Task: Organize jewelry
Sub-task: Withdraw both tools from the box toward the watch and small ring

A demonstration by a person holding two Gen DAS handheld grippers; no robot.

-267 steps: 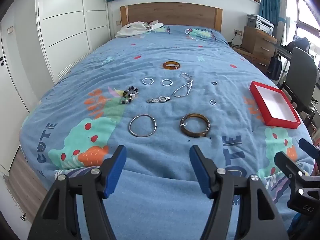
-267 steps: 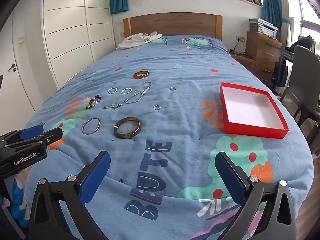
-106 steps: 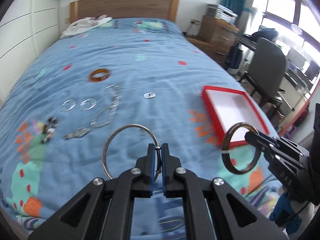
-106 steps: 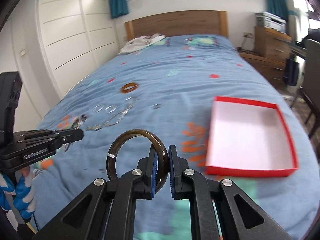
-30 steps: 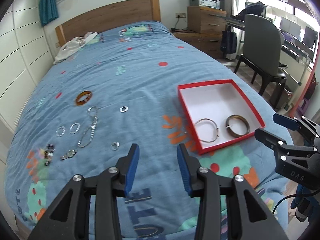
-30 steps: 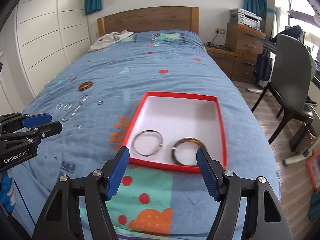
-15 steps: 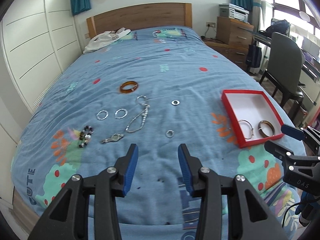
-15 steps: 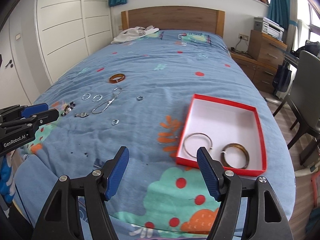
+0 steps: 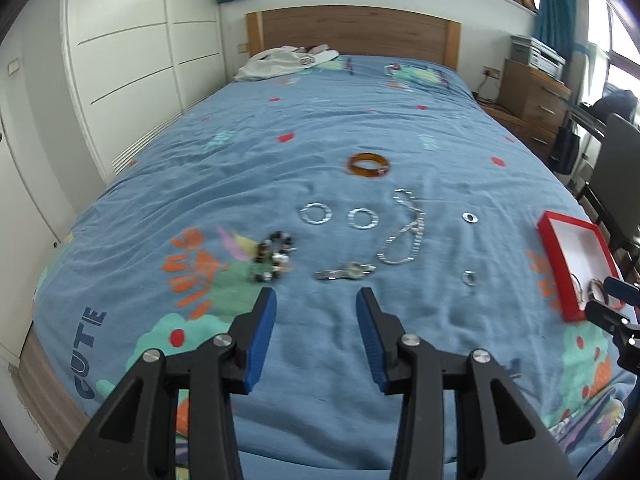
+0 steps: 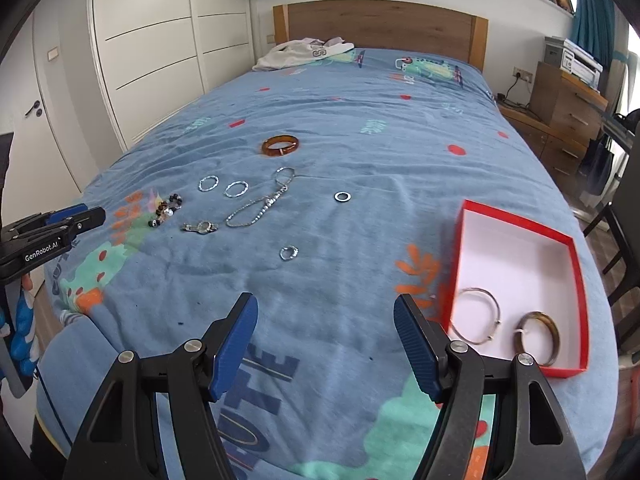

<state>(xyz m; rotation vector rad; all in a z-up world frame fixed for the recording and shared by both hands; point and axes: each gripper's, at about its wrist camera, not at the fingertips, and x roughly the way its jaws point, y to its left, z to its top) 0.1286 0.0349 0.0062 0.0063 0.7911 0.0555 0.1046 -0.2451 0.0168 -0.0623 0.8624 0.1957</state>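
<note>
Loose jewelry lies on the blue bedspread: an amber bangle (image 9: 368,165), two silver hoops (image 9: 316,213), a silver chain (image 9: 405,232), a beaded bracelet (image 9: 274,256), a small watch (image 9: 346,271), a flat ring (image 9: 470,217) and a small ring (image 9: 469,277). My left gripper (image 9: 316,300) is open and empty, just short of the watch and beads. My right gripper (image 10: 325,308) is open and empty over bare bedspread, left of the red box (image 10: 576,280). In the box lie a silver bangle (image 10: 478,316) and a brown bangle (image 10: 538,338).
A white garment (image 10: 304,53) lies by the wooden headboard (image 10: 380,26). White wardrobes (image 9: 132,52) line the left side. A wooden dresser (image 10: 568,108) and a dark chair (image 9: 616,160) stand to the right of the bed.
Both grippers have swung left, away from the red box and toward the loose jewelry. The box with its two bangles has slid to the right edge of both views.
</note>
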